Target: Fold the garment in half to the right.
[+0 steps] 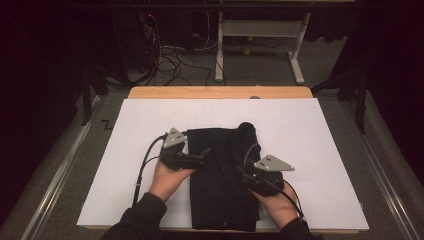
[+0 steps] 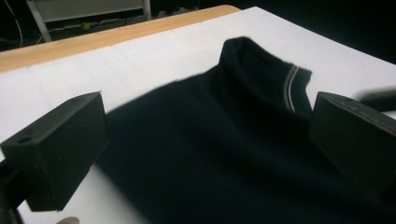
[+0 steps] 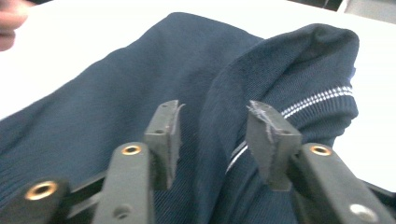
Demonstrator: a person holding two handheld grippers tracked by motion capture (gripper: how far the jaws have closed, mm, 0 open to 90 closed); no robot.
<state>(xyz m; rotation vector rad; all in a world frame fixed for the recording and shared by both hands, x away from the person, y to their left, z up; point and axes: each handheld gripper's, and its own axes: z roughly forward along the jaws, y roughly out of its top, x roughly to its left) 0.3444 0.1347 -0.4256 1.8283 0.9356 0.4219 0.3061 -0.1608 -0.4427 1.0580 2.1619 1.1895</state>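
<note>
Left tongs (image 1: 202, 155) spread wide, nothing between the jaws, hovering at the left edge of the dark sweater (image 1: 220, 180). Right tongs (image 3: 212, 140) parted, straddling a raised fold near the striped collar (image 3: 322, 100); not clamped. Sweater lies mid-desk on the white sheet (image 1: 310, 135), bare room left, right and beyond. Hem reaches the near desk edge; forearms cut off below.

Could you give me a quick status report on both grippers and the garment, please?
Left gripper open, over the dark sweater. Right gripper open, jaws astride the raised striped fold. Sweater lies folded on the white board. Nothing in the way.
</note>
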